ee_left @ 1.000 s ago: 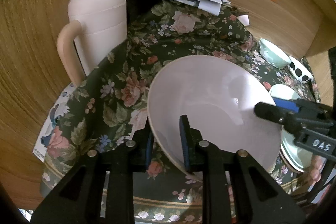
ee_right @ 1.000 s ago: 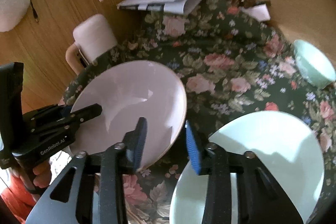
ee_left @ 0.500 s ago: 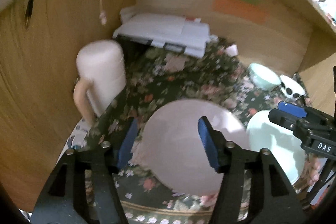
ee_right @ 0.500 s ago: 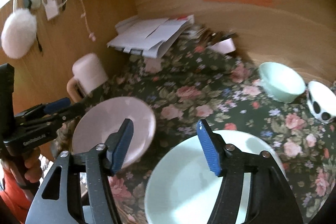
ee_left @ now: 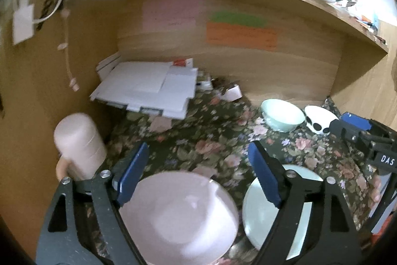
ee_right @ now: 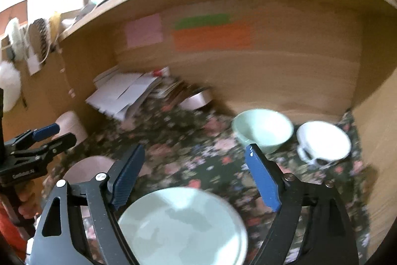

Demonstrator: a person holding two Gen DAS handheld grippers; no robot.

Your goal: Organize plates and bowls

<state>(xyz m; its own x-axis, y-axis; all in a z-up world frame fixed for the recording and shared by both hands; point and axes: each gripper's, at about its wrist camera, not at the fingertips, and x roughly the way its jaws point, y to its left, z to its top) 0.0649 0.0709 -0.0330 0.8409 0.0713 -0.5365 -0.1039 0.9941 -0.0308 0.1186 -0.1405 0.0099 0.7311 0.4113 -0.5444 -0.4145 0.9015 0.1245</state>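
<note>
Both jaws opening, empty: left gripper [ee_left: 198,173] over pink plate [ee_left: 178,217]; right gripper [ee_right: 196,175] risks clipping the green bowl [ee_right: 263,131] at 1 o'clock.

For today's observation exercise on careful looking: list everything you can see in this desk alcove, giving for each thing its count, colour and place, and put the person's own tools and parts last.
Pink plate: one, pale pink, near left on the cloth.
Green plate: one, pale mint, near, right of the pink plate.
Green bowl: one, mint, far right.
White bowl: one, white with dark spots outside, right of the green bowl.
Pink mug: one, pale pink, left edge.
Papers: a stack, white, back left.
Sticky notes: pink, green, orange, on the back wall.
Tablecloth: one, dark floral.
Left gripper: black with blue pads, jaws opening, holding nothing.
Right gripper: the same, jaws opening, holding nothing.
Hand: one, gripping the left gripper's handle.
</note>
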